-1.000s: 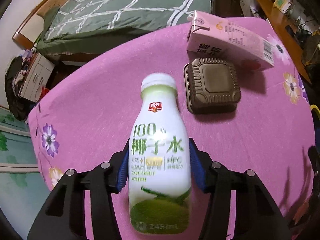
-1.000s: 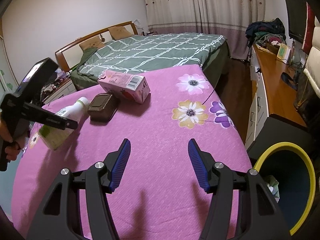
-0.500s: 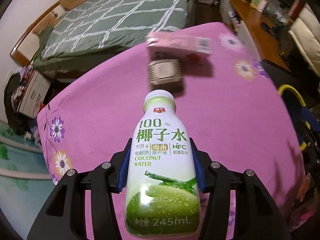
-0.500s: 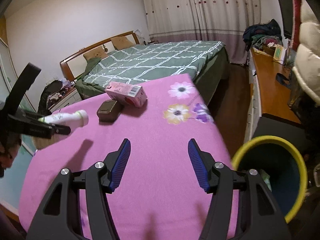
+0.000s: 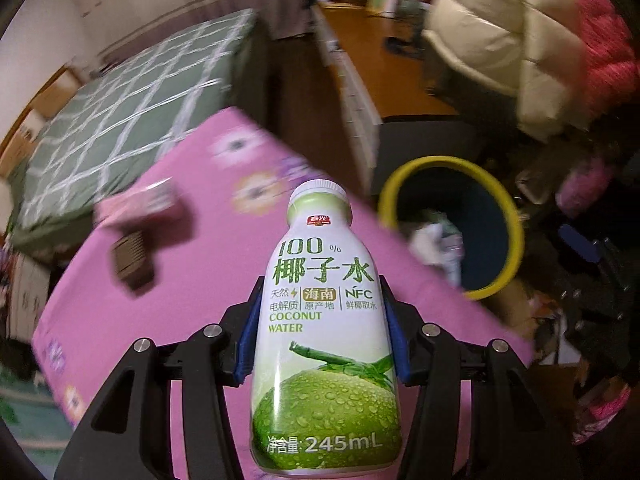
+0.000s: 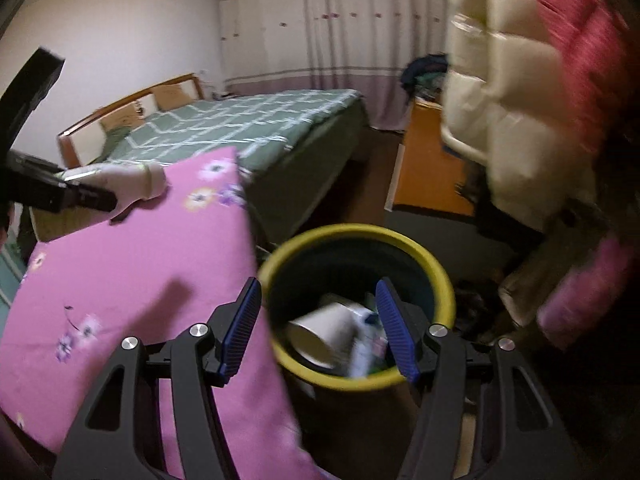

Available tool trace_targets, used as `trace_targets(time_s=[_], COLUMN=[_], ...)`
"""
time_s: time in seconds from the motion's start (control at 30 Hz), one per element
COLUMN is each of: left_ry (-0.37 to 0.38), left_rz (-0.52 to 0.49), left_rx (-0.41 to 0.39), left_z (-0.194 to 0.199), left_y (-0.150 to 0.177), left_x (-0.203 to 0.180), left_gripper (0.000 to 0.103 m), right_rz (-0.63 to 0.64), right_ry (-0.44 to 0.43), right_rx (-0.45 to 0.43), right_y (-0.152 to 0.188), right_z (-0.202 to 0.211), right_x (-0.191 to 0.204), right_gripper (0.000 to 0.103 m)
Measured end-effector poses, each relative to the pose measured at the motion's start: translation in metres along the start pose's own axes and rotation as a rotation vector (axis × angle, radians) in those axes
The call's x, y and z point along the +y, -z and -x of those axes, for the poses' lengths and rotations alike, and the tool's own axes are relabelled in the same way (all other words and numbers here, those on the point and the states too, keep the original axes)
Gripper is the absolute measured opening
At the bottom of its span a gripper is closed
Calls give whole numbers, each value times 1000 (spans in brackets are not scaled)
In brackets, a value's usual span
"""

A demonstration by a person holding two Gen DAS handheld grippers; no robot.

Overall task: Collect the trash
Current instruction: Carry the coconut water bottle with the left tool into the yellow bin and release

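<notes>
Clamping the coconut water bottle (image 5: 324, 320) between its blue pads, my left hand-held gripper (image 5: 322, 336) carried it above the pink counter (image 5: 192, 256), with the yellow-rimmed bin (image 5: 508, 216) off to the right. From my right hand-held gripper (image 6: 318, 326), jaws apart and empty, I looked down into that bin, with 1 white cup (image 6: 324, 334) inside. Releasing early, I judged, could have bounced the bottle off the rim.

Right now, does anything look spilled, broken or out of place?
Nothing stands out. The coconut water bottle sits capped and intact in the left gripper, the right gripper is empty, and the trash sits inside the yellow-rimmed bin.
</notes>
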State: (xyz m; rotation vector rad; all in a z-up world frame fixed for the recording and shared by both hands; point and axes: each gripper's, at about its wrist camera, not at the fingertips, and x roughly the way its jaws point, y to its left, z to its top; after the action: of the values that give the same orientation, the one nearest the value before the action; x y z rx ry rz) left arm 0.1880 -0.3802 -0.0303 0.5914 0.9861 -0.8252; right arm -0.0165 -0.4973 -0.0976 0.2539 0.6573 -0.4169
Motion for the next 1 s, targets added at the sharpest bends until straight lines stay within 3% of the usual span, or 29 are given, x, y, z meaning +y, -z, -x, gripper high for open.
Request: trace_targets(time_s=[0.3, 0.6, 0.67, 0.87, 1.0], left_ry=[110, 138, 121, 83, 20], left_rz=[-111, -144, -136, -79, 33], left_rx=[16, 58, 34, -88, -209], left_z=[-59, -116, -116, -76, -32], left_y=[-44, -56, -55, -41, -9], left_x=[-110, -151, -151, -120, -65], left_gripper=[52, 53, 81, 86, 94], right_rz=[-69, -104, -108, -105, -84], right_ry=[67, 88, 91, 75, 39], right_rx=[21, 48, 55, 67, 65], right_y=[20, 26, 26, 25, 20], right_z=[7, 2, 1, -6, -10], right_x=[-53, -76, -77, -67, -54], right_gripper=[57, 57, 57, 57, 57])
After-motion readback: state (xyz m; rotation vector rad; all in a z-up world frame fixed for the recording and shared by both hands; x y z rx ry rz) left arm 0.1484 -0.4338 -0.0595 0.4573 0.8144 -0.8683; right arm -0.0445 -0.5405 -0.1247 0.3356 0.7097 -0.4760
